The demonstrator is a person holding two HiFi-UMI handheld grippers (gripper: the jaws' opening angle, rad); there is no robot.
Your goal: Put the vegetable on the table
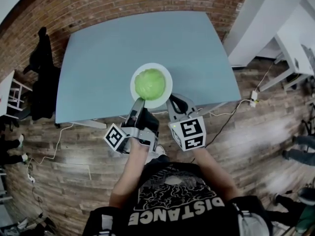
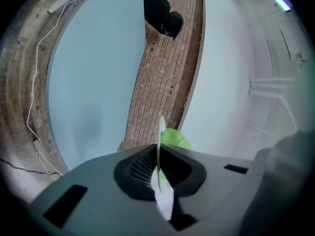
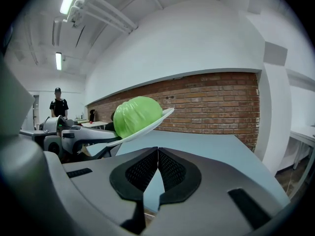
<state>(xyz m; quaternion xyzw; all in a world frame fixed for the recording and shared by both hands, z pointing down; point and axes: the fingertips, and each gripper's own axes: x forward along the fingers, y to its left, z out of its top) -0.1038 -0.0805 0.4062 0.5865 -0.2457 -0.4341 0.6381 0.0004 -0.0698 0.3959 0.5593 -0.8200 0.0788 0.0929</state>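
Cabbage: a round green cabbage [image 1: 149, 83] sits on a white plate [image 1: 167, 90]. The plate is over the near part of the pale blue table [image 1: 123, 48].

Plate height: in the right gripper view the plate appears held clear of the table, not resting on it. It is tilted, with the rim on the left gripper's side lower.

Left gripper: the left gripper [image 1: 139, 103] pinches the near-left rim of the plate. Its own view shows the plate edge-on between the pads, with the cabbage just beyond the jaw tips.

Right gripper: the right gripper [image 1: 173, 104] has its jaws pressed together on nothing. It sits just beside the plate's near-right rim, and I cannot tell whether it touches.

Key relation: the cabbage lies straight ahead of both grippers and between them. The left gripper carries all the load through the rim, and the right gripper is about as near but has no hold.

Long axis: none to speak of. The cabbage is a ball, so it can be gripped from any side.

Hand pose: both forearms reach forward side by side from the person's chest. The grippers point away from the body toward the far brick wall [image 1: 147, 1], and the marker cubes face up.

Next move, as I judge it: either lower the plate flat, or open the right gripper wide around the cabbage and lift it onto the bare table.

Risk: on a tilted plate, a round cabbage may roll toward the low rim.
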